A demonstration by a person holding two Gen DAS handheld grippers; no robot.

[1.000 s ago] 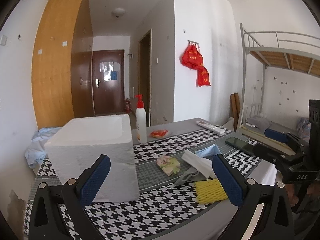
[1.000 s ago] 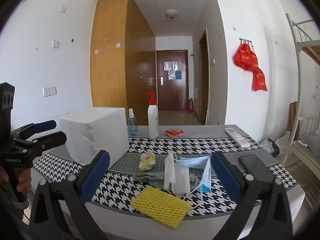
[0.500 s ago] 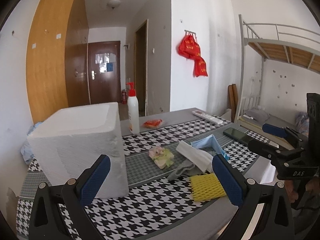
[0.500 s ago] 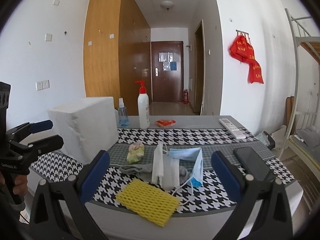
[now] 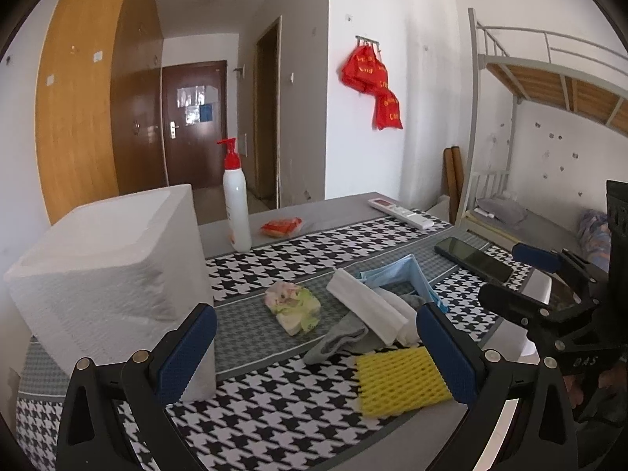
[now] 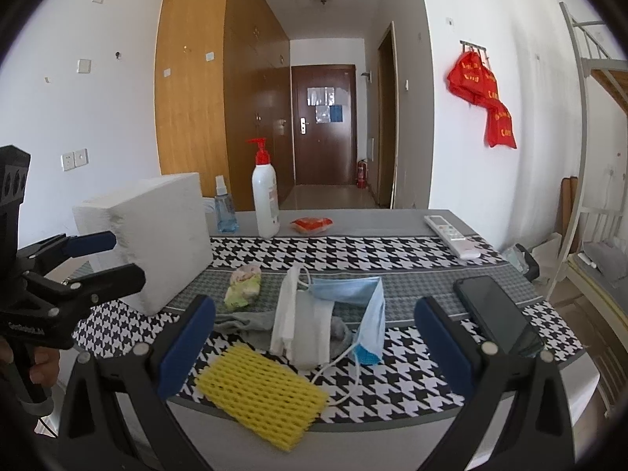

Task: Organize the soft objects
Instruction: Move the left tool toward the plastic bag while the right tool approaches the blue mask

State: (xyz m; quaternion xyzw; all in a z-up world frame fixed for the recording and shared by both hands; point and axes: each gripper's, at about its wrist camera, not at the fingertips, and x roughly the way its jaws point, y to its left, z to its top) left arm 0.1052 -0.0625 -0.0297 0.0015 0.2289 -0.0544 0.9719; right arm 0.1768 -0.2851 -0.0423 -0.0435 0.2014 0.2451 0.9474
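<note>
Left gripper (image 5: 316,347) gapes empty off the table's (image 6: 373,218) left front corner, beside the foam box (image 6: 157,231). Mid-table lie a cloth (image 6: 243,284), sock (image 6: 245,320), tissues (image 6: 300,324) and mask (image 6: 355,300), touching; yellow net (image 6: 261,394) sits at the front edge. Right gripper (image 6: 312,343) gapes empty above it. Phone (image 6: 496,320) lies near the right edge.
</note>
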